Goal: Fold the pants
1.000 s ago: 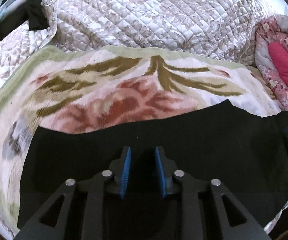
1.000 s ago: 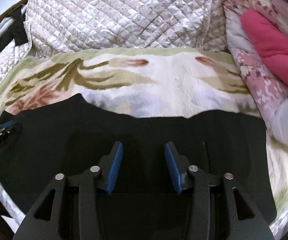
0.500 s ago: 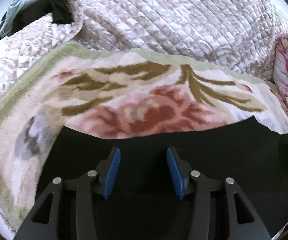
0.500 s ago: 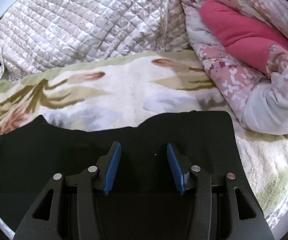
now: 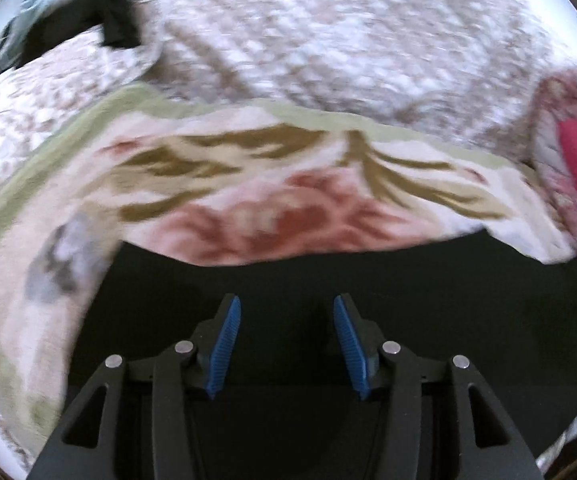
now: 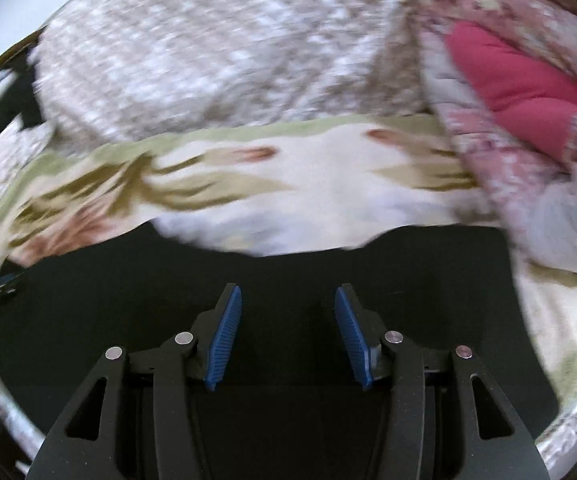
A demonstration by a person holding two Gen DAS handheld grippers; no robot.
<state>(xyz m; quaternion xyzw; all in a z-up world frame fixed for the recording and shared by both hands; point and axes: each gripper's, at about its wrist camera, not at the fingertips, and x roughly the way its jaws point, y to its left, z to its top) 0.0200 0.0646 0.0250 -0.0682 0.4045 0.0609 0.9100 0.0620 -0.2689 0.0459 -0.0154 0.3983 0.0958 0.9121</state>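
Black pants [image 5: 408,280] lie flat across each frame's lower half on a floral blanket [image 5: 248,184]. Left gripper [image 5: 287,308], having just spread, and right gripper [image 6: 288,296] both gape above them, nothing clamped.

Both matte-black, two-finger claws, left gripper [image 5: 287,306] and right gripper [image 6: 288,296], carry ribbed blue pads [image 5: 224,348] facing inward, round silver screws [image 6: 184,338] behind them, and triangular cut-outs at the outer shoulders.
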